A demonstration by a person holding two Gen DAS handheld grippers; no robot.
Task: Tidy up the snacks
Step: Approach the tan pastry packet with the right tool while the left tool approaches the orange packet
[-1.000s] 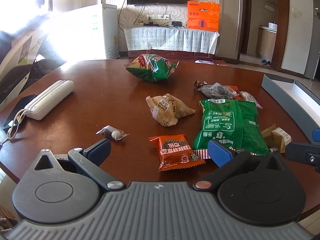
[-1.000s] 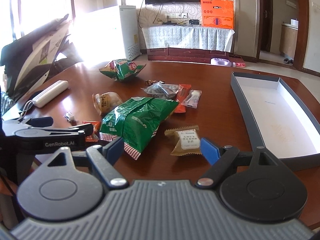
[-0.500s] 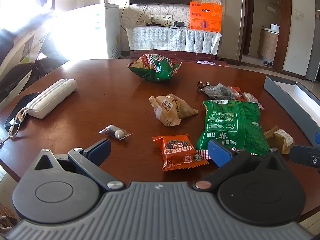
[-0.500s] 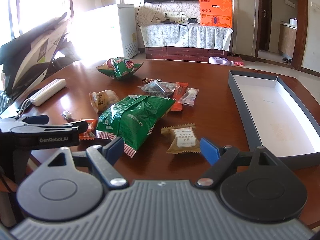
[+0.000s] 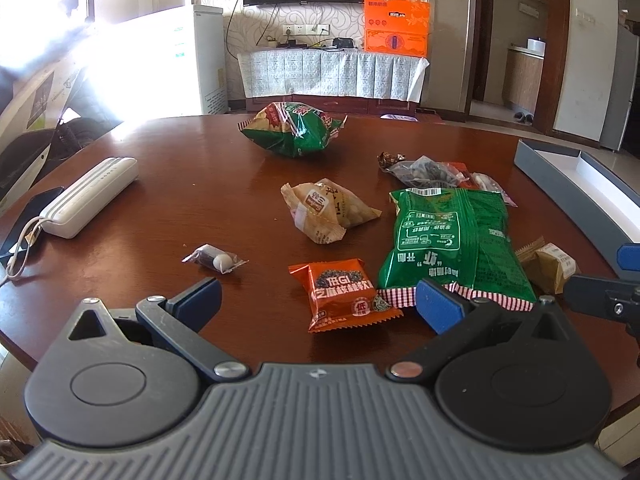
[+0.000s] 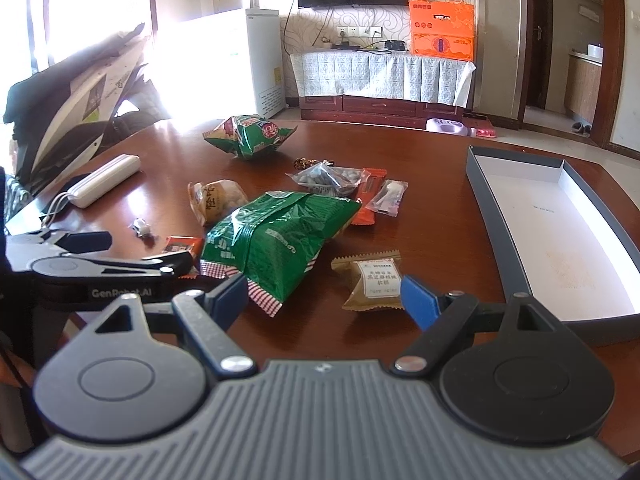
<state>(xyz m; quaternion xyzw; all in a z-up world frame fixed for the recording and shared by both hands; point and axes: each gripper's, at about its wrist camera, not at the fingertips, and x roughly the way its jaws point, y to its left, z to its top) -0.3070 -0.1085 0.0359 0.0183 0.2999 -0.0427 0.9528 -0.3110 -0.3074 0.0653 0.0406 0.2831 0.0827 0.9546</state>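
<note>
The snacks lie loose on the brown table (image 5: 192,184) ahead of both my grippers. My left gripper (image 5: 318,304) is spread wide and holds nothing; the orange packet (image 5: 344,294) lies between its fingers, the big green bag (image 5: 452,240) just past its right finger, a small clear candy wrapper (image 5: 214,260) ahead of its left finger. My right gripper (image 6: 324,294) is also wide and empty, with the tan packet (image 6: 374,280) between its fingers. The open grey box (image 6: 560,224) sits ahead to its right, nothing in it.
</note>
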